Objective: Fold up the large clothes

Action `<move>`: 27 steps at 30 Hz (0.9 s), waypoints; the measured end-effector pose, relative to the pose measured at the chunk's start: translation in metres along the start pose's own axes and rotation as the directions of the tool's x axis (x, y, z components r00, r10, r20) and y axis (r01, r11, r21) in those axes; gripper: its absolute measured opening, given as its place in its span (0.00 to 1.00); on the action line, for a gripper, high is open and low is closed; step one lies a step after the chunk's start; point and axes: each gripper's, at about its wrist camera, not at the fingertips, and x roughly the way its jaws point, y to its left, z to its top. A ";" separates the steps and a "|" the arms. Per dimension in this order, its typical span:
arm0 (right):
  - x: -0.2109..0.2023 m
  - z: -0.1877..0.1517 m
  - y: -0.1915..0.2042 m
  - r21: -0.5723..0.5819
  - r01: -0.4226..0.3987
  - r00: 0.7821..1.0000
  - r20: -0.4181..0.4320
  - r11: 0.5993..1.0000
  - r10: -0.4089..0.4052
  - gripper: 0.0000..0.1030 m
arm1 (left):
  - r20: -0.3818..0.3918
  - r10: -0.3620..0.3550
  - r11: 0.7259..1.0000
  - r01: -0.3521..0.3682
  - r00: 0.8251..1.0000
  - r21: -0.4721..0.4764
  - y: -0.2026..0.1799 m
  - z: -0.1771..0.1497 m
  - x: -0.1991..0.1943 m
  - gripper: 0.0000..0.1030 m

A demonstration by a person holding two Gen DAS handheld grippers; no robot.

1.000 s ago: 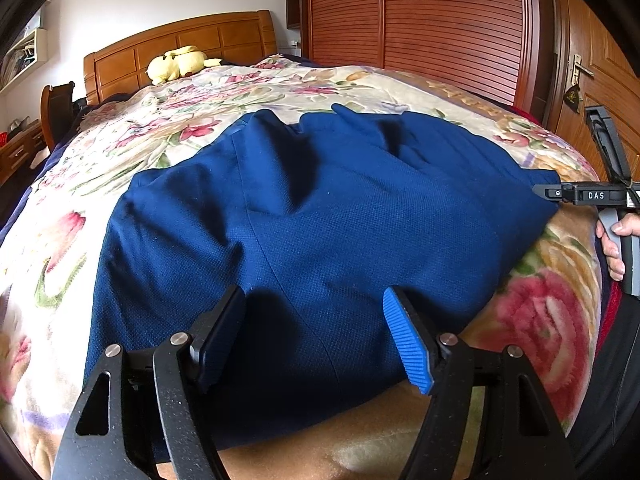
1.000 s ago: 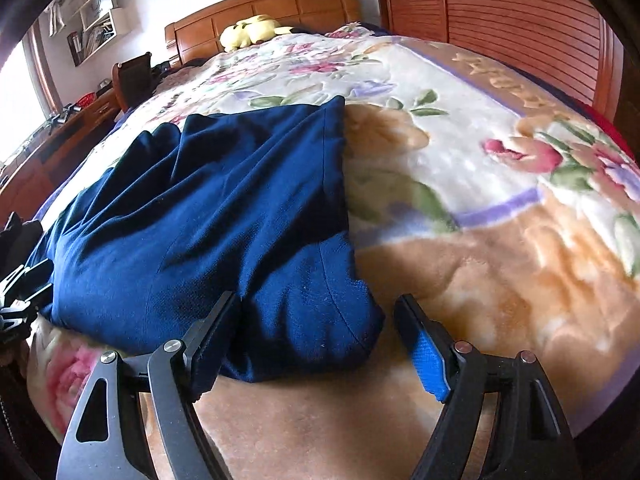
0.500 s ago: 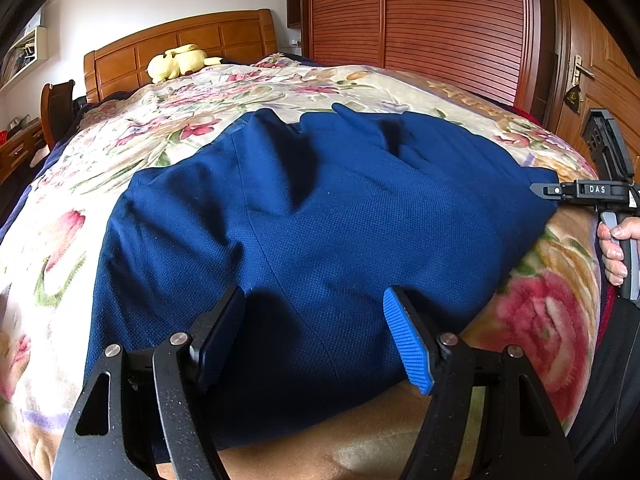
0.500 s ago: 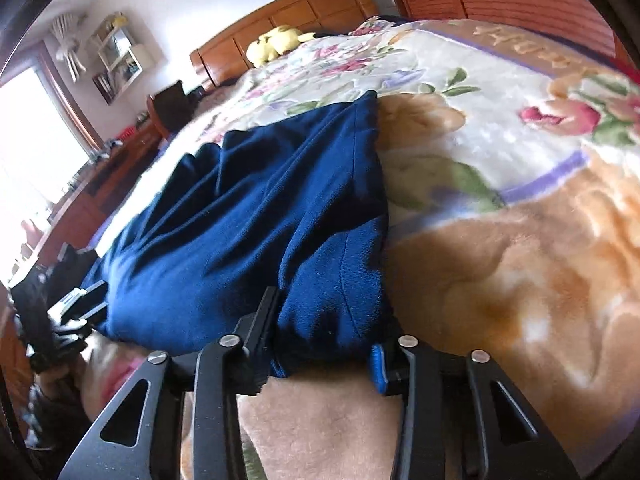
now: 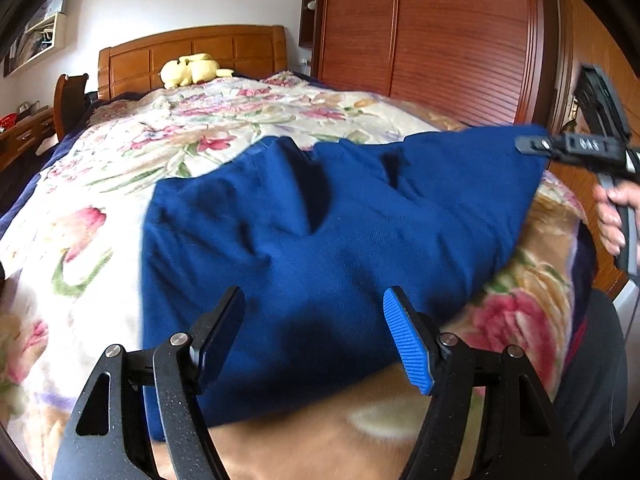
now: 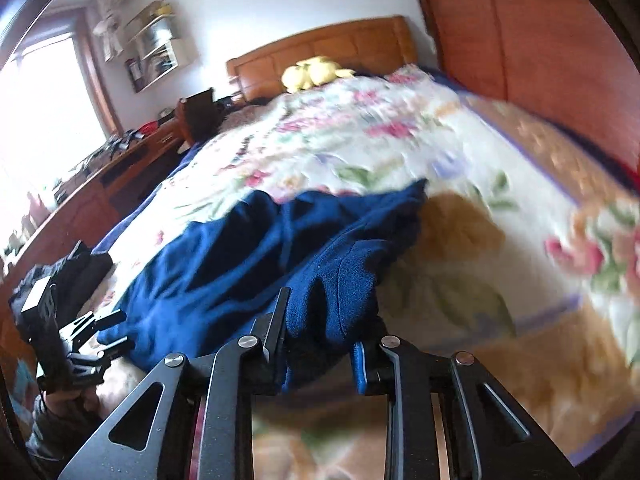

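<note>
A large navy blue garment (image 5: 328,232) lies on the floral bedspread (image 5: 80,240). My left gripper (image 5: 316,332) is open and hovers over the garment's near edge, holding nothing. My right gripper (image 6: 320,320) is shut on the garment's right corner (image 6: 340,292) and holds it raised off the bed. In the left wrist view the right gripper (image 5: 532,146) is at the far right, with the lifted corner pulled up towards it. In the right wrist view the left gripper (image 6: 112,332) shows at the lower left.
The bedspread (image 6: 460,160) covers the whole bed. A yellow plush toy (image 5: 192,70) rests by the wooden headboard (image 5: 192,48). A slatted wooden wardrobe (image 5: 440,40) stands to the right of the bed. A desk with clutter (image 6: 100,168) and a chair are at the left.
My right gripper closed on the garment's right corner and lifted it up off the bed. My left gripper stayed open over the near edge.
</note>
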 end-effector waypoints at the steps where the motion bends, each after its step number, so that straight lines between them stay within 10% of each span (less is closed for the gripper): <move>1: 0.001 0.006 0.012 -0.024 -0.004 1.000 0.005 1.000 0.004 0.24 | 0.005 0.007 1.000 -0.007 1.000 0.001 0.004 -0.001 -0.005 0.70; 15: 0.084 0.033 0.227 -0.318 -0.222 0.975 -0.065 0.922 0.212 0.22 | 0.053 0.155 0.976 -0.144 0.987 -0.163 0.090 -0.036 -0.069 0.70; 27: 0.163 0.015 0.285 -0.333 -0.349 0.923 -0.285 0.876 0.259 0.28 | 0.079 0.171 0.969 -0.154 0.982 -0.191 0.107 -0.040 -0.080 0.71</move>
